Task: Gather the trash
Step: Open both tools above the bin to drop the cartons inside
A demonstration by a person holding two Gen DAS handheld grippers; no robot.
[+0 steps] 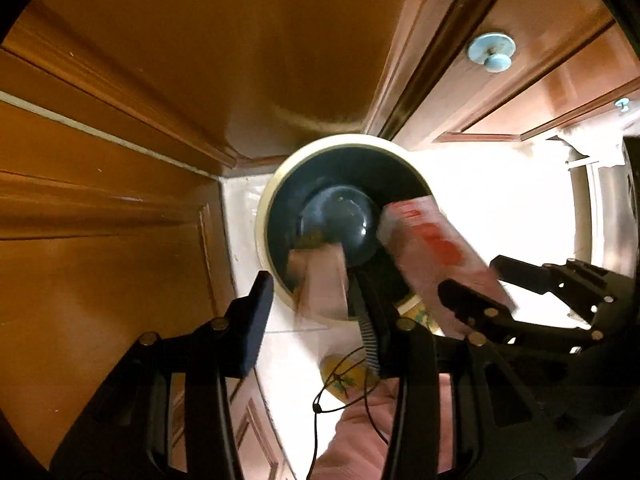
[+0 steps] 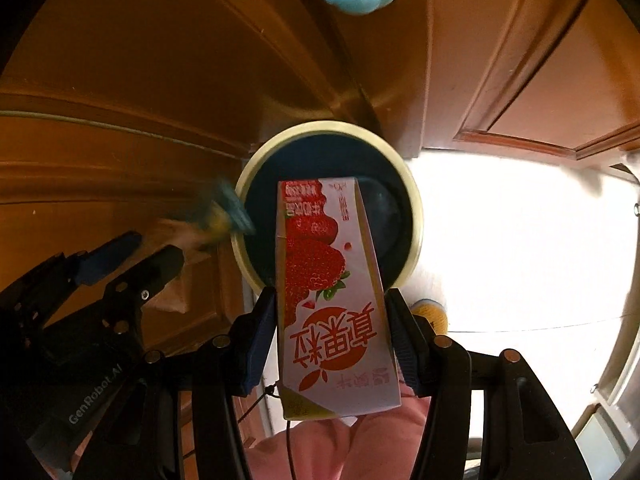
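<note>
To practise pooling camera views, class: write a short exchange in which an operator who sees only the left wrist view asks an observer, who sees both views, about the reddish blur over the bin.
Operator: What is that reddish blur over the bin?
Observer: A drink carton printed with strawberries. It is sharp in the right wrist view.
Operator: Is it loose, or held?
Observer: Held. The right claw has a pad against each side of it, and its far end points at the bin's opening.
</note>
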